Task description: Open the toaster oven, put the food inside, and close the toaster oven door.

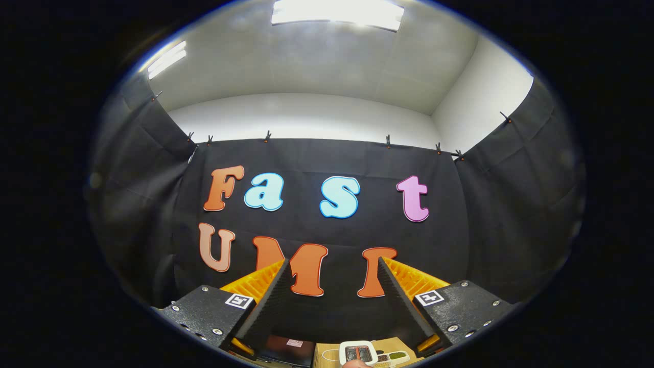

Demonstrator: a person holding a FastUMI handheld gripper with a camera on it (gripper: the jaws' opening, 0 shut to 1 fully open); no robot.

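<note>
Black cloth booth wall [327,153] straight ahead, white ceiling w/ bright light panels [337,13] above it. Gripper [332,268] tilted up at that wall; fingers spread wide apart, nothing between them, nothing pressed.

Low down, under the gap between the fingers: a dark flat box-like thing w/ a small pale label [286,350], a tan cardboard-coloured surface [327,353] beside it, a small white rounded device w/ a dark face [358,352] resting there, and what looks like a fingertip [356,364] at the very bottom. Too little visible to say what the dark thing is.

No toaster oven or food identifiable here, so can't tell door open or closed, nor whether food sits inside. Stage of task: can't judge — fits a start pose as well as a lifted-away pose after closing.

For whichever step comes:
- tip gripper down till oven sits ahead of the fingers, not below them
- keep jaws spread wide on approach
- go slow; fisheye bends edges, so centre the target between fingers before closing in
</note>
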